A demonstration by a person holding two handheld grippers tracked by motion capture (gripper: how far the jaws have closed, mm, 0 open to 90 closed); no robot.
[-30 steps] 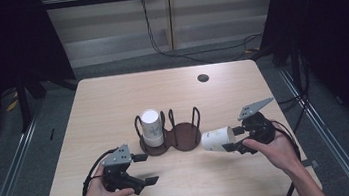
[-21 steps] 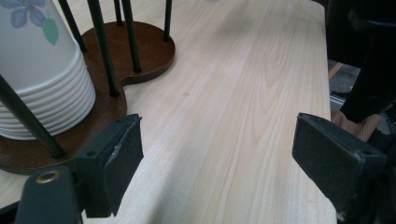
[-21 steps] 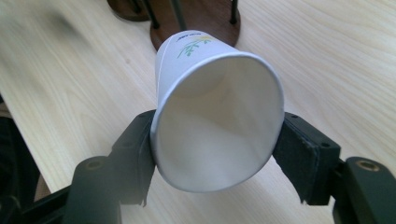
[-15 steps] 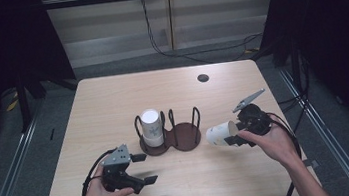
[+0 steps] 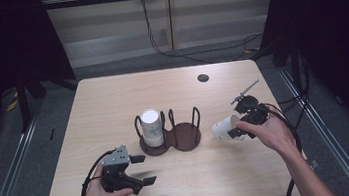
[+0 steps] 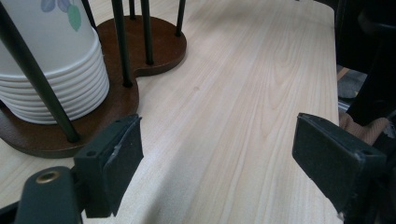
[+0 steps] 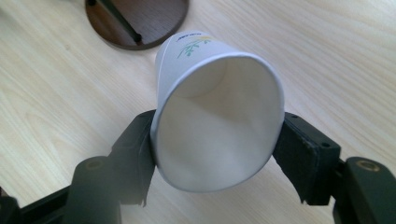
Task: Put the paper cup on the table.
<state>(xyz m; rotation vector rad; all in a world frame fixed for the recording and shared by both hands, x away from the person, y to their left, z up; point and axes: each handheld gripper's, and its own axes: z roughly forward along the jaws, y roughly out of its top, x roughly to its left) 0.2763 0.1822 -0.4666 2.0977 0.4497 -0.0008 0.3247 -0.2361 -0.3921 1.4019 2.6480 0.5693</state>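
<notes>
A brown two-ring cup holder point(image 5: 186, 138) stands mid-table. Its left ring holds a stack of white paper cups point(image 5: 151, 126), bottom up; the stack point(image 6: 44, 60) also fills the upper left of the left gripper view. The right ring point(image 7: 140, 21) is bare. My right gripper point(image 5: 235, 130) is shut on a single white paper cup point(image 5: 225, 129), held on its side above the table to the right of the holder. That cup point(image 7: 217, 116) is squeezed oval between the pads, mouth toward the camera. My left gripper point(image 5: 143, 170) rests open near the front left, nothing between its jaws point(image 6: 219, 163).
A small dark round hole point(image 5: 203, 78) marks the far right of the wooden table point(image 5: 112, 100). Black cables trail from both grippers. Metal rails and dark floor border the table on both sides.
My right gripper has carried the paper cup a little to the right and slightly up, tilting it. The left gripper has stayed put.
</notes>
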